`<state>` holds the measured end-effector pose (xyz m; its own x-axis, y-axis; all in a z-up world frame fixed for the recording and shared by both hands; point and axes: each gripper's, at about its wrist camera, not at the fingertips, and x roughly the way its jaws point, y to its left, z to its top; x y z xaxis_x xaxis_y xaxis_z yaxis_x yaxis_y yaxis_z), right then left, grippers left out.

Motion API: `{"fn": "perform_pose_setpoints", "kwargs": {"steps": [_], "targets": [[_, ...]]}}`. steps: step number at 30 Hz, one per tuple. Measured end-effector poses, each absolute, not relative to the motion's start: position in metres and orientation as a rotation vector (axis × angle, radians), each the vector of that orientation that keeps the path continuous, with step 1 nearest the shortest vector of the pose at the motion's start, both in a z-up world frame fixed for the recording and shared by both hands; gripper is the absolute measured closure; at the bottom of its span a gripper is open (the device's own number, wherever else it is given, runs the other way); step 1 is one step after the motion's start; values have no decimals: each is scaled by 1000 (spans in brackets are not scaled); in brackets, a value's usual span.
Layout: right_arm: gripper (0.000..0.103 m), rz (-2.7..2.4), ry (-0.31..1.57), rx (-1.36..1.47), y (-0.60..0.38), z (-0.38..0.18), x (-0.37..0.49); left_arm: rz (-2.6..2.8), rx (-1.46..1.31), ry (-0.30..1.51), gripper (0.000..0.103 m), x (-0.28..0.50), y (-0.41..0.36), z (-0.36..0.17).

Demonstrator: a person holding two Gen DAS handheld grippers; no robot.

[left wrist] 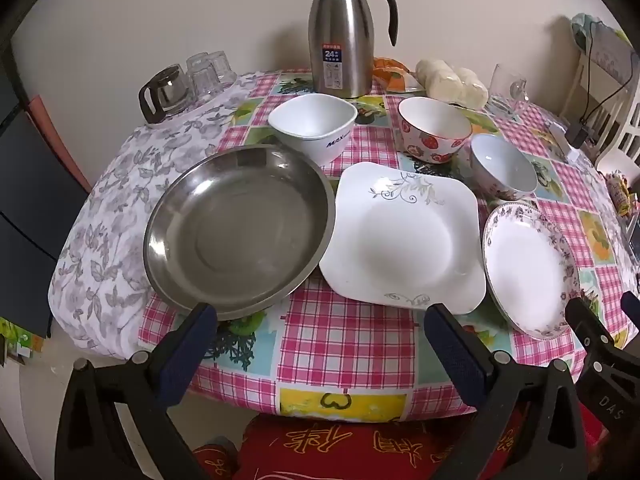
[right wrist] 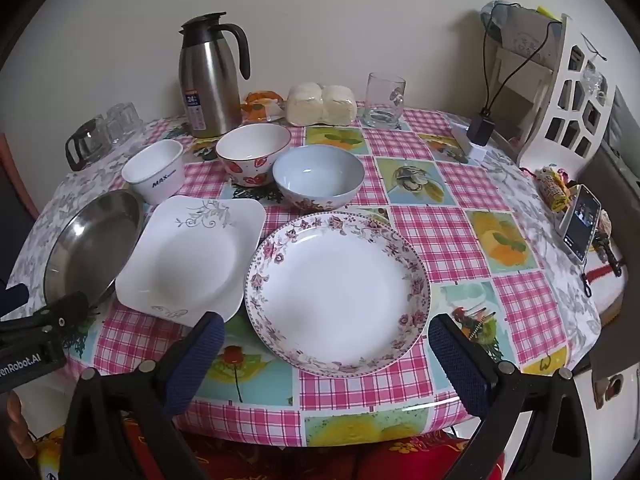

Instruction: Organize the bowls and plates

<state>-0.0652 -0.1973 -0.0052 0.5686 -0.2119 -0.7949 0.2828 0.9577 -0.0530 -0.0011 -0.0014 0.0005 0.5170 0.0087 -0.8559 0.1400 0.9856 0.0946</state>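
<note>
Front row, left to right, rims up: steel pan (left wrist: 240, 228), square plate (left wrist: 404, 236) (corner toward me), floral plate (right wrist: 338, 294). I see three upright bowls (right wrist: 318, 174) behind. My left gripper (left wrist: 320, 344) and right gripper (right wrist: 326, 354) gape wide, empty.

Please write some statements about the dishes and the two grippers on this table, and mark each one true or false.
1. Both grippers are open and hold nothing. True: the left gripper and the right gripper hover at the near table edge.
2. The square plate lies between the steel pan and the floral plate. True.
3. The strawberry bowl is stacked inside the blue bowl. False: they stand side by side.
4. The thermos lies on its side. False: it stands upright.
5. Three bowls stand behind the plates. True, counting the white bowl.
</note>
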Motion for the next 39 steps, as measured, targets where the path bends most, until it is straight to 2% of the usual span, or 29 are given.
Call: {"fn": "perform_pose_setpoints", "kwargs": {"steps": [39], "targets": [[0,-293,895,108,-202,-4,-66,-72,154,996,0,-4,-3,5]]}}
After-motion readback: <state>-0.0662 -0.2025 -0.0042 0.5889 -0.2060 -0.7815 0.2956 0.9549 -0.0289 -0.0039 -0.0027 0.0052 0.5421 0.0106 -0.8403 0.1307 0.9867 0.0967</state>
